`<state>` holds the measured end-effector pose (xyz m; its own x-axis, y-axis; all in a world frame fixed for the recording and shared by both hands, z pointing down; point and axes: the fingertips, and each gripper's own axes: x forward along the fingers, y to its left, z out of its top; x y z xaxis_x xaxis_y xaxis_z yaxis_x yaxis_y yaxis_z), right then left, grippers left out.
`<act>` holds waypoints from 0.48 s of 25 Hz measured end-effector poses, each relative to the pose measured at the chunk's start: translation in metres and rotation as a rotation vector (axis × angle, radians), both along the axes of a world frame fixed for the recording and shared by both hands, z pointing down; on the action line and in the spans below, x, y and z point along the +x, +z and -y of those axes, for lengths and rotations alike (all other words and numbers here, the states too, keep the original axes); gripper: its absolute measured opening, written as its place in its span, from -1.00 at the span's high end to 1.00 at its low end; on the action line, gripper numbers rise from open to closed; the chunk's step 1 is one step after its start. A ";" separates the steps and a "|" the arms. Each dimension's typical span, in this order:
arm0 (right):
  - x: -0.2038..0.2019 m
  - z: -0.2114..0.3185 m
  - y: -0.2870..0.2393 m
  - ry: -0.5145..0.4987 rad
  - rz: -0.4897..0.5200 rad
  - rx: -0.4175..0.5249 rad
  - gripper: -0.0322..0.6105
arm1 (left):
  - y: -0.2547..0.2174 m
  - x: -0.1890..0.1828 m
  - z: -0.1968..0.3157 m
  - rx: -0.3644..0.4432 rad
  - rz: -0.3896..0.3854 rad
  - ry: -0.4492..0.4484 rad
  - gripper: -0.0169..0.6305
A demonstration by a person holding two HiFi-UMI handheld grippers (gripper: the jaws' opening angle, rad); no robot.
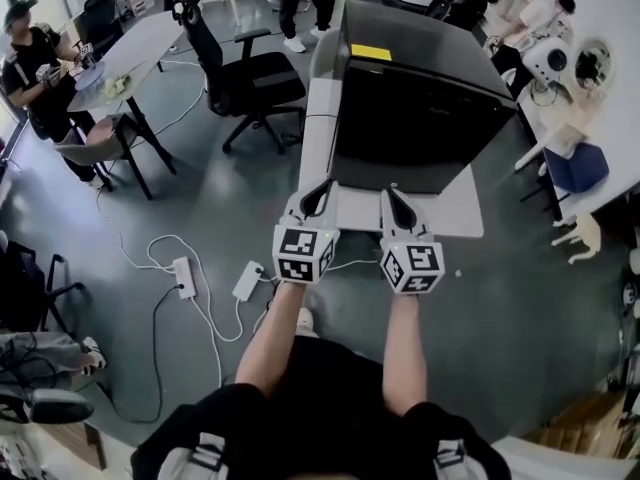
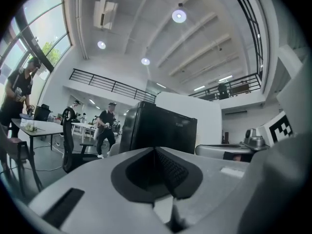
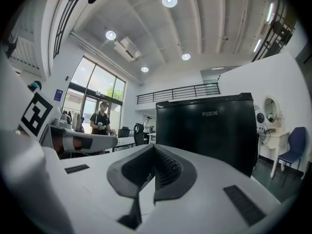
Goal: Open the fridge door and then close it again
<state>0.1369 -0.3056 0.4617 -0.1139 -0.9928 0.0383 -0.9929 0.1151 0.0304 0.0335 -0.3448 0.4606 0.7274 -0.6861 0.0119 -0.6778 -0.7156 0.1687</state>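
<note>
1. Nearest, the left gripper and the right gripper are side by side and point level, each with its jaws closed on nothing.
2. One black fridge stands ahead of the two tips and apart from them, on a white platform.
3. The fridge stands upright with its door shut and its front facing the grippers.

Black office chair upper centre-left, beside white desk. Seated person far upper left. White power strip and second power strip, cables trailing, on grey floor lower left. Blue chair at right edge.
</note>
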 end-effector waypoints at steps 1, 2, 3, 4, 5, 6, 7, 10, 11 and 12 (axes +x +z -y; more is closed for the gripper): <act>0.000 0.012 -0.001 -0.004 -0.002 0.002 0.92 | 0.000 0.004 0.012 0.003 0.001 0.008 0.95; -0.001 0.023 -0.001 -0.008 -0.005 0.003 0.92 | 0.000 0.007 0.024 0.004 0.002 0.012 0.95; 0.000 0.033 0.000 -0.013 -0.011 0.002 0.92 | 0.002 0.010 0.034 0.001 0.003 0.014 0.95; 0.001 0.042 0.002 -0.015 -0.015 -0.001 0.92 | 0.004 0.013 0.043 -0.005 0.003 0.017 0.95; 0.005 0.049 0.004 -0.011 -0.015 -0.006 0.92 | 0.007 0.016 0.051 -0.011 0.005 0.020 0.95; 0.010 0.056 0.006 0.001 -0.012 -0.009 0.92 | 0.009 0.019 0.058 -0.015 0.008 0.025 0.95; 0.017 0.062 0.005 0.018 -0.007 -0.008 0.92 | 0.010 0.022 0.064 -0.015 0.011 0.030 0.95; 0.033 0.077 -0.008 0.062 -0.029 0.020 0.92 | 0.005 0.029 0.080 -0.003 0.007 0.038 0.95; 0.034 0.083 -0.017 0.056 -0.058 0.037 0.91 | 0.001 0.031 0.085 0.009 0.006 0.035 0.95; 0.034 0.089 -0.026 0.034 -0.097 0.051 0.91 | -0.003 0.032 0.092 0.026 0.005 0.030 0.95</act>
